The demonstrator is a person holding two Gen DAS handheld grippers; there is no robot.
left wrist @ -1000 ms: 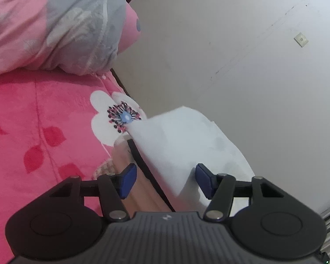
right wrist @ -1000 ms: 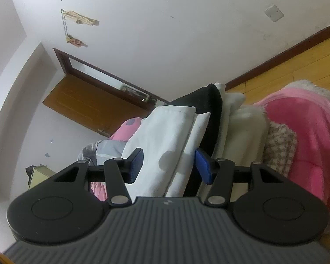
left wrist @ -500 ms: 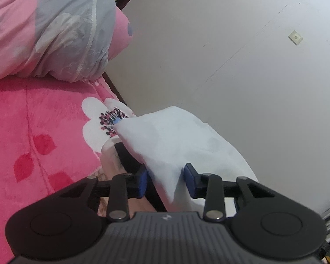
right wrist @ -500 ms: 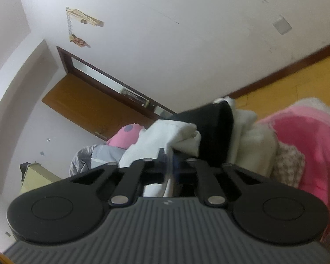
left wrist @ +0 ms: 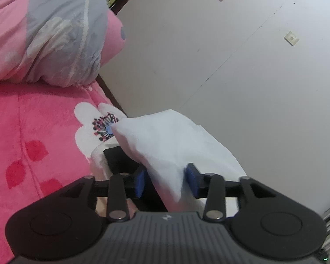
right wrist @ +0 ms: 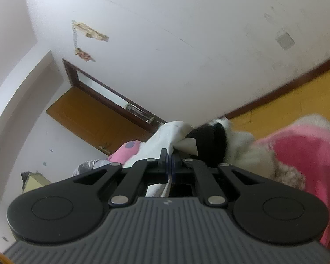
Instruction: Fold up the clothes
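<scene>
A folded white garment (left wrist: pixel 165 136) lies on a black garment (left wrist: pixel 118 158) at the edge of a pink flowered blanket (left wrist: pixel 33 136). My left gripper (left wrist: pixel 166 180) straddles the white garment's near corner. Its jaws are opening, and the cloth hangs between the blue pads (left wrist: pixel 139 181) without being pressed. In the right wrist view, my right gripper (right wrist: pixel 169 165) is shut on a fold of the same white garment (right wrist: pixel 167 136), which bunches up above the pads. The black garment (right wrist: pixel 211 145) and a cream one (right wrist: pixel 242 151) sit just behind it.
A pink and grey quilt (left wrist: pixel 50 33) is heaped at the head of the bed. A white wall (left wrist: pixel 231 66) runs close along the bed's right side. The right wrist view shows a brown door (right wrist: pixel 88 114), yellow wooden floor (right wrist: pixel 286 105) and the pink blanket (right wrist: pixel 301 154).
My right gripper went from open around the white garment to shut on a fold, which bunched up. My left gripper's jaws narrowed on the cloth corner, then widened again.
</scene>
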